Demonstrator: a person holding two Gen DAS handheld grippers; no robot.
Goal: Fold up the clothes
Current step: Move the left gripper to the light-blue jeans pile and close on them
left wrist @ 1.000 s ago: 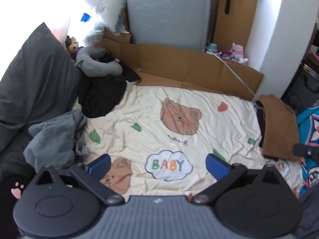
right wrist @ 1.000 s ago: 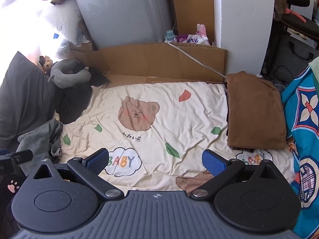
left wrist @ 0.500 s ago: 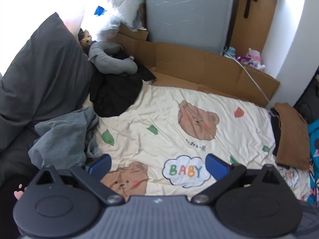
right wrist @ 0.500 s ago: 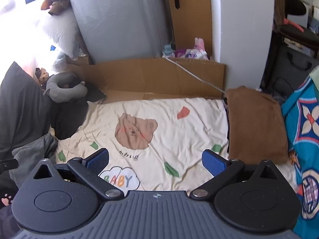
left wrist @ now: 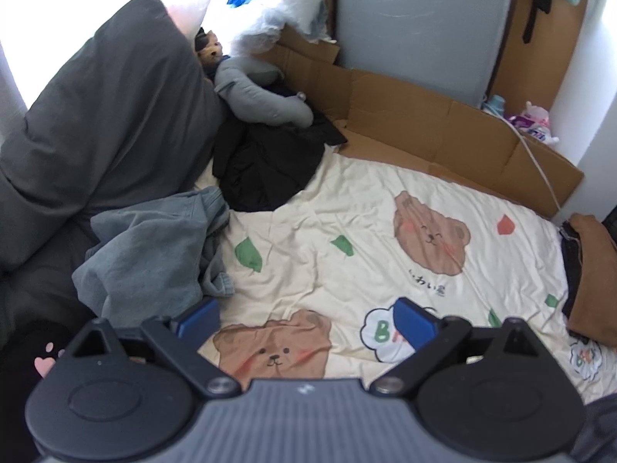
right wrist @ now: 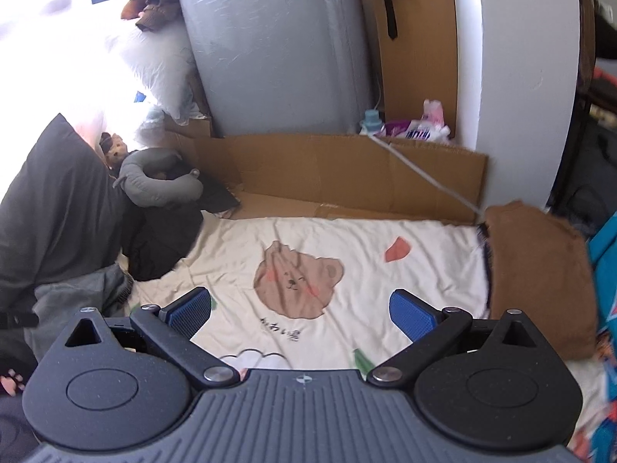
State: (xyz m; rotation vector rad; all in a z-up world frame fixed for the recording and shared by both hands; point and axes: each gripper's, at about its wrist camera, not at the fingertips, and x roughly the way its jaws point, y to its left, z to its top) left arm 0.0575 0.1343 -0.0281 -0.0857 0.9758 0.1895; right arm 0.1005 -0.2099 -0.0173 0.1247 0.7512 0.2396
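Both our grippers, left gripper [left wrist: 306, 318] and right gripper [right wrist: 300, 310], gape wide and empty above the bed [left wrist: 347, 208]. Grey clothes [left wrist: 154, 254] lie crumpled at the left; a brown folded garment [right wrist: 540, 277] sits far right.

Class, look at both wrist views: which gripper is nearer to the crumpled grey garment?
Left. The left gripper has one finger beside the grey garment; the right gripper hovers over the bear-print sheet, the garment off to its left.

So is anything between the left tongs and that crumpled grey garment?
Nothing visible. The left tongs hang open over the bear blanket, and the crumpled grey garment lies just ahead of their left finger, uncovered.
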